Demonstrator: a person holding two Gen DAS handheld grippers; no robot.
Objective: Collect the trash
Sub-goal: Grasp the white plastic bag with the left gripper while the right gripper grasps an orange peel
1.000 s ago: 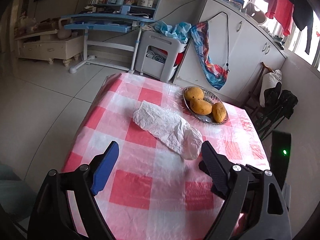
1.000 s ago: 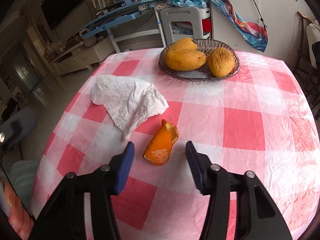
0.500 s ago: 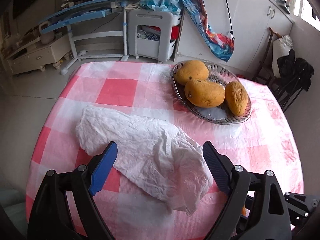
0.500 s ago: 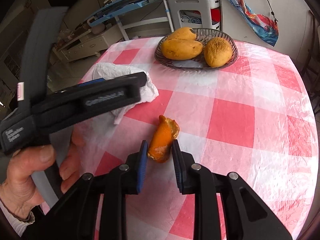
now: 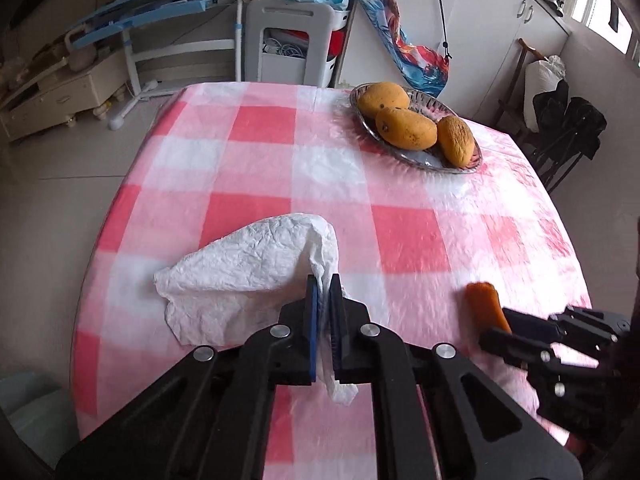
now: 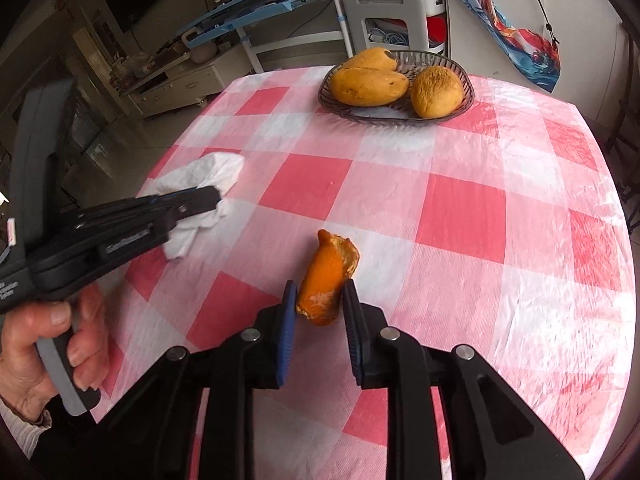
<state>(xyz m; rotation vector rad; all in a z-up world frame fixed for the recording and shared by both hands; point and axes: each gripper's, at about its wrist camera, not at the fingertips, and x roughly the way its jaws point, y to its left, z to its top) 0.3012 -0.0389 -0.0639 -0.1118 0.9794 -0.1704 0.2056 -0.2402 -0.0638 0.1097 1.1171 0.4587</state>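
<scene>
Both pieces of trash are being gripped at once, so the step in hand is the pickup. The left gripper (image 5: 324, 292) has its jaws pinched nearly together on the right edge of the tissue (image 5: 248, 276), a fold of it trailing down between the fingers toward the camera. The tissue sits near the near-left part of the table (image 5: 408, 216), most of it draped to the left of the gripper. Whether it is already clear of the cloth cannot be told.

The right gripper (image 6: 318, 300) is narrowed around the near end of the peel (image 6: 328, 276), the blue pad on its left touching it and the black pad on its right at its side. The jaws look closed on it, though how firmly is hard to judge. The peel lies near the middle of the near half of the table, well apart from the tissue.

The next move, as I judge it, calls for lifting both clear and carrying them to a bin. No bin shows in either view, so it has to be found first. The tissue is limp and may snag or slip; the peel is curled and may twist in the pads.

The right view shows the hand (image 6: 48, 344) on the left tool's handle, and the peel's pale inside. The left view shows only the peel's far tip (image 5: 482, 304) beyond the right gripper's fingers (image 5: 520, 330). The bowl of mangoes (image 6: 460, 108) stands at the far side, not part of the trash.
</scene>
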